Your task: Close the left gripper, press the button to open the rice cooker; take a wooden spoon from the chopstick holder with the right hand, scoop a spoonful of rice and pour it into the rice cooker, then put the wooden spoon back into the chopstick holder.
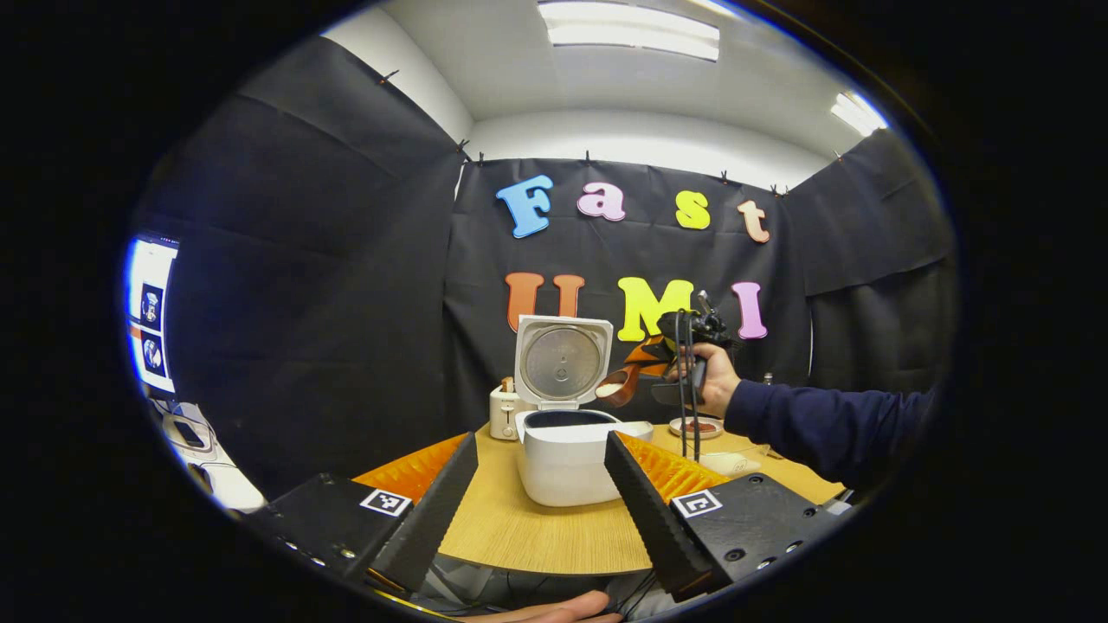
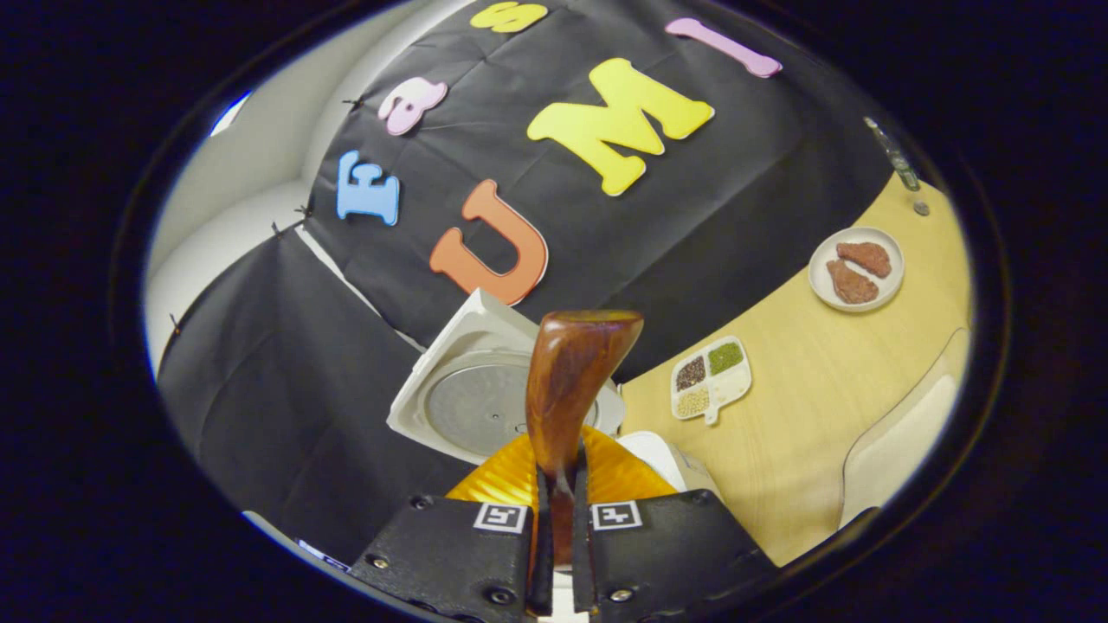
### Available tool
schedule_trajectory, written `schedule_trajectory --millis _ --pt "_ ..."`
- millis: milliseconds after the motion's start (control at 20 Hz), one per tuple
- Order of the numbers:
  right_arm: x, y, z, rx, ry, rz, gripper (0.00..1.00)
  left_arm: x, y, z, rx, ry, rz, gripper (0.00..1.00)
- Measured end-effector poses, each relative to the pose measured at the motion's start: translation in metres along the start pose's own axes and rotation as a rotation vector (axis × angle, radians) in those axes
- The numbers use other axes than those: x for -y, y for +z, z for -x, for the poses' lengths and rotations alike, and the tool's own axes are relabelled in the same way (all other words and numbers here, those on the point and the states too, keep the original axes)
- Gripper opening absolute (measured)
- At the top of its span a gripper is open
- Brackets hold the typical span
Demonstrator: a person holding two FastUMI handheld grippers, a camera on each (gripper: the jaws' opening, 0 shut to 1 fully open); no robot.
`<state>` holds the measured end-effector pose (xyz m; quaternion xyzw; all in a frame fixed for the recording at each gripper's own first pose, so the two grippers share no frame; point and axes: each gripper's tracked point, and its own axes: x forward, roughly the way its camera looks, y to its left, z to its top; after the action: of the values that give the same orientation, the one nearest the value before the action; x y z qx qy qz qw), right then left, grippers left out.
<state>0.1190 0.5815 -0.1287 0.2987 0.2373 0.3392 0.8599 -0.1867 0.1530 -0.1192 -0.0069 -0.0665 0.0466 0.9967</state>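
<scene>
Above the rice cooker (image 1: 567, 454), wooden spoon (image 2: 567, 381), apparently loaded.

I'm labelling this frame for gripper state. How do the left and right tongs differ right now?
The left tongs are spread wide and hold nothing; the right tongs are shut on the wooden spoon. The left ones hang low at the table's near edge, facing the open rice cooker, while the right ones are held higher beside its raised lid, spoon bowl carrying rice. Both point toward the cooker.

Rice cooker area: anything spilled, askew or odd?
Nothing stands out. Rice cooker sits upright, lid open; right gripper holds the wooden spoon, loaded with rice, beside the lid. No spill visible.
</scene>
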Motion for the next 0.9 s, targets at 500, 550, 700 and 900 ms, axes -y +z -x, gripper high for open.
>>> schedule_trajectory --millis 500,550,700,900 --pt "-0.018 -0.013 -0.042 0.052 -0.098 0.426 0.13 -0.020 -0.021 0.002 -0.038 0.023 0.069 0.94" --pt "-0.020 -0.014 -0.042 0.062 -0.109 0.474 0.14 -0.020 -0.024 0.002 -0.049 0.022 0.069 0.94" --pt "-0.029 -0.019 -0.042 0.087 -0.124 0.591 0.14 -0.019 -0.022 0.006 -0.041 0.016 0.056 0.94" --pt "-0.036 -0.025 -0.040 0.115 -0.129 0.737 0.14 -0.013 -0.023 0.008 -0.038 -0.003 0.055 0.94"
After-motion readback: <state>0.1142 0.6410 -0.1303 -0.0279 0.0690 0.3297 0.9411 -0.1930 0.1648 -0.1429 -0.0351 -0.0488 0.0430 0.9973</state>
